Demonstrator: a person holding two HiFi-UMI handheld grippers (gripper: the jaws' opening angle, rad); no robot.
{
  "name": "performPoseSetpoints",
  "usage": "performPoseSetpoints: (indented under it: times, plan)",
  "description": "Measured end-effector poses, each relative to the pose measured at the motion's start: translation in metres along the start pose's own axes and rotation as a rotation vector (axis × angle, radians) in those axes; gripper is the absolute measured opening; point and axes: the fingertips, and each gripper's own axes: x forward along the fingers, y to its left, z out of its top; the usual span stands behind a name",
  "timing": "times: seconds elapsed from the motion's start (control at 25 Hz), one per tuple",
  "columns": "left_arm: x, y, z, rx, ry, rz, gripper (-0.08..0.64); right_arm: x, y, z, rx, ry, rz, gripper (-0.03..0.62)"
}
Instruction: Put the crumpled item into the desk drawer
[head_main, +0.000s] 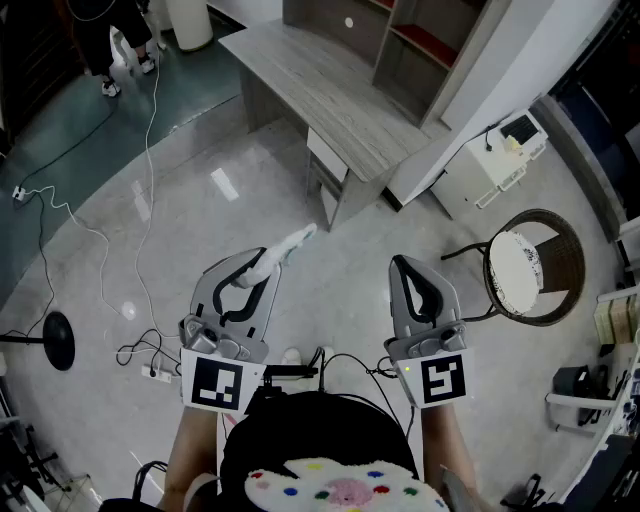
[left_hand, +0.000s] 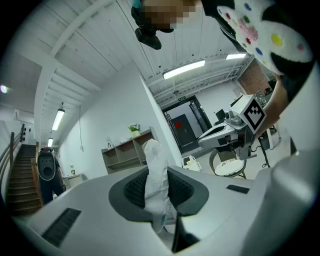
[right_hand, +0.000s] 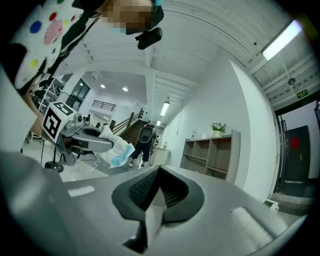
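A crumpled white item (head_main: 284, 247) with a pale blue edge sticks out ahead of my left gripper (head_main: 258, 262), whose jaws are shut on it. In the left gripper view the crumpled white item (left_hand: 156, 184) stands upright between the dark pads. My right gripper (head_main: 408, 268) is held level beside it, shut with nothing in it; its pads (right_hand: 150, 192) meet. From the right gripper view the crumpled item (right_hand: 114, 150) hangs off the left gripper at the left. The grey wooden desk (head_main: 330, 95) stands ahead, with its drawer (head_main: 326, 156) under the near end.
A round wicker chair (head_main: 530, 266) with a white cushion stands right. A white cabinet (head_main: 490, 160) sits by the wall. Cables (head_main: 110, 250) trail over the floor at left, with a black round stand base (head_main: 57, 340). A shelf unit (head_main: 440, 40) rises behind the desk. A person (head_main: 115, 45) stands far left.
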Motion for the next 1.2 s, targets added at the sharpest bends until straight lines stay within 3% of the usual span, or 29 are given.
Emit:
performPoseSetpoints:
  times: [0.92, 1.2]
  plan:
    - [-0.025, 0.012, -0.011, -0.011, -0.024, -0.044, 0.058, -0.006, 0.026, -0.002, 0.033, 0.001, -0.09, 0.009]
    - [-0.005, 0.024, -0.021, -0.025, -0.022, -0.041, 0.058, 0.009, 0.018, -0.013, 0.037, 0.023, -0.088, 0.009]
